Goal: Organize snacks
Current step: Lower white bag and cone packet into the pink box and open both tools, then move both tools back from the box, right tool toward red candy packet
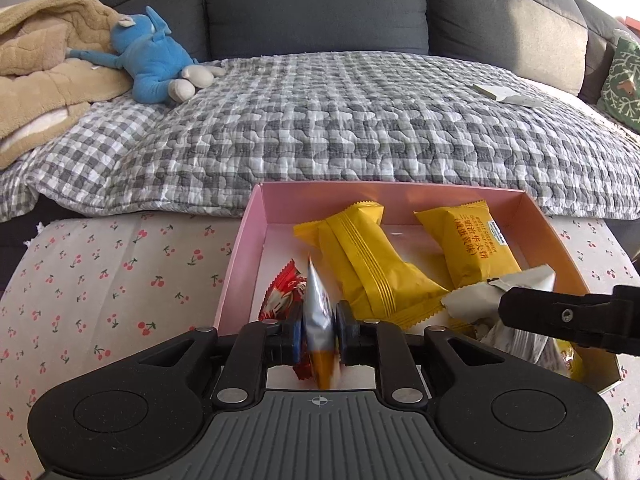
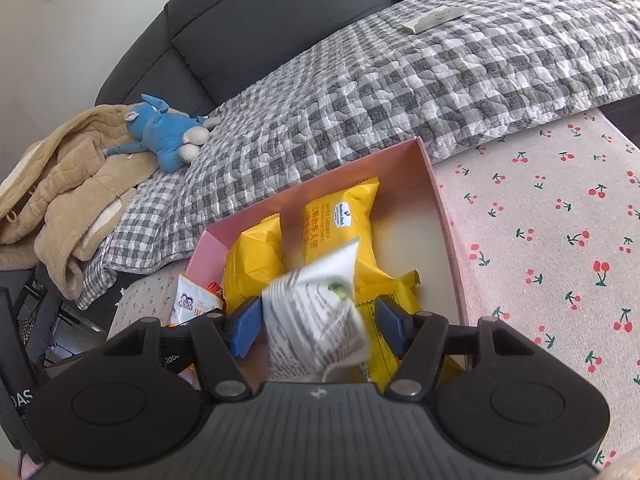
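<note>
The left gripper point(image 1: 320, 330), jaws narrowly parted, has a blurred silver-orange packet point(image 1: 318, 320) between them; the right gripper point(image 2: 316, 320) gapes around a blurred white packet point(image 2: 316, 320). Both tilt down over the pink box point(image 1: 248, 240).

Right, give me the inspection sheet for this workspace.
Surface: cherry-print cloth, with the pink box on it.
Job's things: yellow packets and a red packet in the box.
Clutter: blue plush toy, beige blanket, white card on the checked quilt.
Grippers: left claw open, blurred silver-orange packet apparently loose between its pads; right claw open around a blurred white printed packet; both over the box.
Cables: nothing seen.
Surroundings: grey sofa.
</note>
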